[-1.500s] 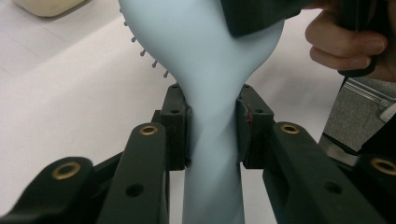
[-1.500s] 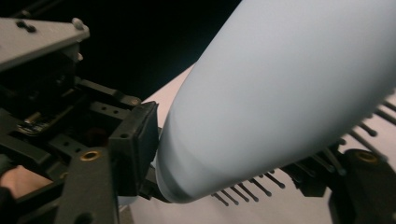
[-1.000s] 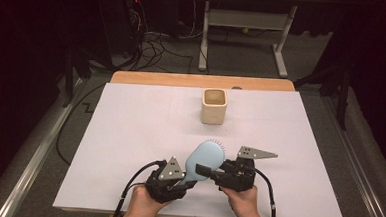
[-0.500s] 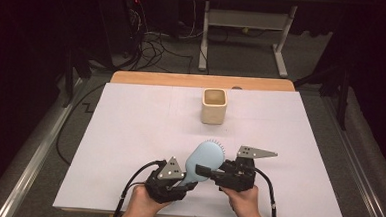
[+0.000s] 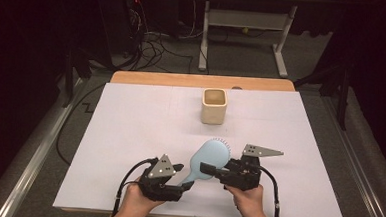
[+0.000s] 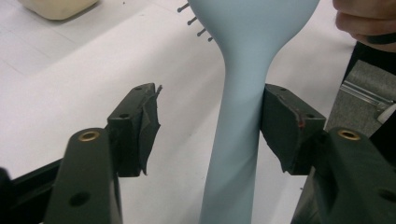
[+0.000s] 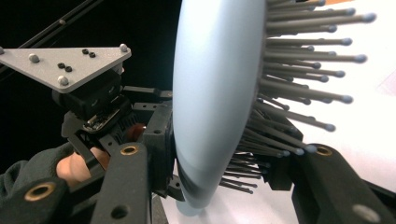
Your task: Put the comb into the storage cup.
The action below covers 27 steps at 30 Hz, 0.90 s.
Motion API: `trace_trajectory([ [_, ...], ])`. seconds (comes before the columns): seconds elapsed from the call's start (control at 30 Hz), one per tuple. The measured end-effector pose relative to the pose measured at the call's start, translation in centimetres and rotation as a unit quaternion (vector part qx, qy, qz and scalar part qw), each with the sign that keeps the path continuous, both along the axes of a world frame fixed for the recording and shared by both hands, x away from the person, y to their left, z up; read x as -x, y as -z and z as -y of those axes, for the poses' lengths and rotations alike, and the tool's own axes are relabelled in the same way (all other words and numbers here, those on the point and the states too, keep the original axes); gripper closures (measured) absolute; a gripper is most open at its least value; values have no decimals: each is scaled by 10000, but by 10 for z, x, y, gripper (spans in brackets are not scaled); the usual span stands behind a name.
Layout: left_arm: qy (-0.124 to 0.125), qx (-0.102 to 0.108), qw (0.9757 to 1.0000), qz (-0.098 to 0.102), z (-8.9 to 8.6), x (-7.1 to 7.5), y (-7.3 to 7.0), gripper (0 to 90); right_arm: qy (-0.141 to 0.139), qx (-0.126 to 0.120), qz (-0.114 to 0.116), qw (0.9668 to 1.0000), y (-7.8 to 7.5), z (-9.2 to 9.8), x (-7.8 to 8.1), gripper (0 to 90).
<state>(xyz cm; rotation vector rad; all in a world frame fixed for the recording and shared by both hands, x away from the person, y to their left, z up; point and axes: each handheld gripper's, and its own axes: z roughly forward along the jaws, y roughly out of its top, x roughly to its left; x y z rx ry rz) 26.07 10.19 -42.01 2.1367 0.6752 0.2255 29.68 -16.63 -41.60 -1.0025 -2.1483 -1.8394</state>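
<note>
A light blue hairbrush (image 5: 208,157) hangs just above the white table near its front edge. My right gripper (image 5: 212,170) is shut on the brush head (image 7: 210,93), one jaw on the smooth back and the other among the bristles. My left gripper (image 5: 184,176) is open; its jaws have just been opening. The brush handle (image 6: 236,140) still stands between them, close against the right-hand pad (image 6: 280,126) and well clear of the left-hand pad (image 6: 142,126).
A cream square cup (image 5: 214,105) stands upright at the back middle of the white table cover (image 5: 130,130), well beyond both hands. Its base shows at the top left in the left gripper view (image 6: 56,7). Cables and desk legs lie on the floor behind.
The left gripper's jaws have spread apart from the brush handle. The right gripper and the brush have stayed in place.
</note>
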Motion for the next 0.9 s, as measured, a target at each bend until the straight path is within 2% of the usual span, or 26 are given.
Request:
trace_trajectory([
  [0.13,22,59,10000,53,-4,1,-1,373,19,159,93,9998,-6,2,1,548],
  [0.2,-62,84,9999,109,-6,0,-2,378,45,218,93,9997,-6,4,1,549],
  [0.5,-387,139,9990,148,-24,-3,-5,354,157,200,31,9997,-10,18,-2,547],
  [0.7,-741,131,9966,327,-37,-3,-6,319,188,231,-62,9995,-9,23,-5,546],
  [0.9,-913,122,9950,394,-50,-5,-9,309,244,290,-89,9992,-11,28,-6,545],
])
